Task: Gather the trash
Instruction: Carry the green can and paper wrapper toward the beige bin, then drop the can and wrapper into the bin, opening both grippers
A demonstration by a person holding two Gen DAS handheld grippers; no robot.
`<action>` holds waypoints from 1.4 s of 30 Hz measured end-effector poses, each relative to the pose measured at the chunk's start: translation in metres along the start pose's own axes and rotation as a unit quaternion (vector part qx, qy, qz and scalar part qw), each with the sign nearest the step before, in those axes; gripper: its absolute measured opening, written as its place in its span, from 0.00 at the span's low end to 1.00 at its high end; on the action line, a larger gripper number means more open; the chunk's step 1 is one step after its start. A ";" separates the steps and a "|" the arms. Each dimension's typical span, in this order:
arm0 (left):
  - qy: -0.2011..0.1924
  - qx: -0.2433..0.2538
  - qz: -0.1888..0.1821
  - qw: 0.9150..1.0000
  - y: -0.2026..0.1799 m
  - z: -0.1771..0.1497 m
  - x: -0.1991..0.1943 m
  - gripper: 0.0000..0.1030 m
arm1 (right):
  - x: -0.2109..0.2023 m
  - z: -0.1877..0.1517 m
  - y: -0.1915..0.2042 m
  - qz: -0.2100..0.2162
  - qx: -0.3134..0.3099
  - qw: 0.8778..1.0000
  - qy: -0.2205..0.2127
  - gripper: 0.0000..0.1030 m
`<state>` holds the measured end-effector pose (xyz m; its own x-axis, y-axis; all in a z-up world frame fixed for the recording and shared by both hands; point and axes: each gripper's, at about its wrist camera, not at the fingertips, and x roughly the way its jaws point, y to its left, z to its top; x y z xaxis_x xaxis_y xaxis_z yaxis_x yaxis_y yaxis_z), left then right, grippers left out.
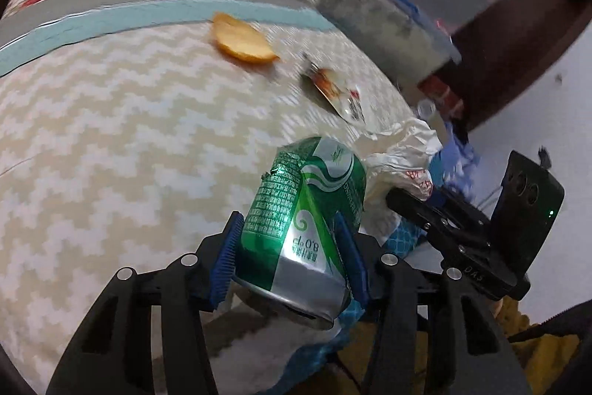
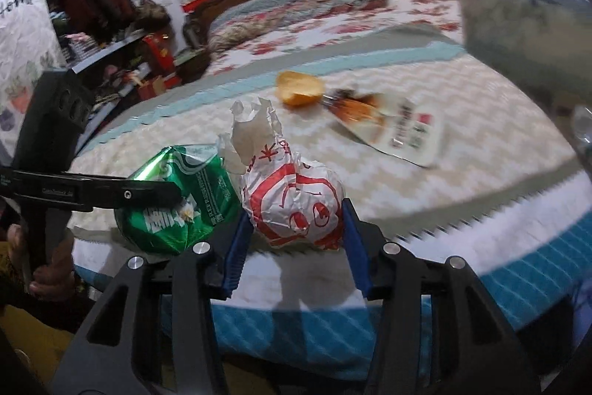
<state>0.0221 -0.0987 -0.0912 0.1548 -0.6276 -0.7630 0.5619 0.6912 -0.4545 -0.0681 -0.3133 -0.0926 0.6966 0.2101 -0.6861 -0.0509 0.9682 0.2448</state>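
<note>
Over the near edge of the bed [image 1: 111, 121], my left gripper [image 1: 292, 258] is clenched on a crushed green can [image 1: 307, 210]; both blue pads press its dented sides, and the can tilts with its top pointing toward twelve o'clock. In the right wrist view that same can [image 2: 177, 202] sits at nine o'clock from my right gripper [image 2: 296, 239], just beside it. The right gripper grasps a crumpled white wrapper with red print [image 2: 296, 198], pads tight against both flanks, its loose paper end sticking up toward eleven o'clock. From the left wrist view the wrapper [image 1: 403, 154] shows at two o'clock from the can, nearly touching it.

Farther out on the zigzag bedcover, an orange peel [image 2: 299, 87] lies at twelve o'clock from the wrapper, well apart. Just to its right, toward one o'clock, lies a flat, stained sachet [image 2: 399, 128] with its torn end touching the peel. A plastic box with a blue lid clip [image 2: 525, 21] stands at two o'clock, blurred.
</note>
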 end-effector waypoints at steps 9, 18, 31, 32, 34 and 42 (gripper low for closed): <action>0.020 0.041 -0.010 0.999 -0.038 0.037 0.034 0.46 | -0.027 0.002 -0.066 -0.032 0.086 0.994 -0.066 0.47; 0.044 0.127 -0.030 0.990 -0.136 0.111 0.091 0.46 | -0.074 0.004 -0.172 -0.137 0.191 0.961 -0.147 0.47; 0.037 0.279 0.000 0.959 -0.314 0.225 0.244 0.46 | -0.111 0.006 -0.313 -0.253 0.280 0.907 -0.187 0.53; 0.036 0.287 0.004 0.957 -0.321 0.227 0.254 0.46 | -0.110 0.007 -0.317 -0.261 0.276 0.906 -0.188 0.54; 0.030 0.304 0.019 0.952 -0.337 0.227 0.277 0.48 | -0.105 0.010 -0.328 -0.265 0.270 0.907 -0.184 0.70; 0.022 0.296 0.027 0.955 -0.342 0.219 0.288 0.79 | -0.110 -0.002 -0.326 -0.271 0.290 0.892 -0.216 0.78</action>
<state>0.0522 -0.5946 -0.0547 0.1699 -0.5720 -0.8025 0.9166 0.3908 -0.0845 -0.1292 -0.6521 -0.0986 0.7242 -0.4604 -0.5134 0.6682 0.6524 0.3576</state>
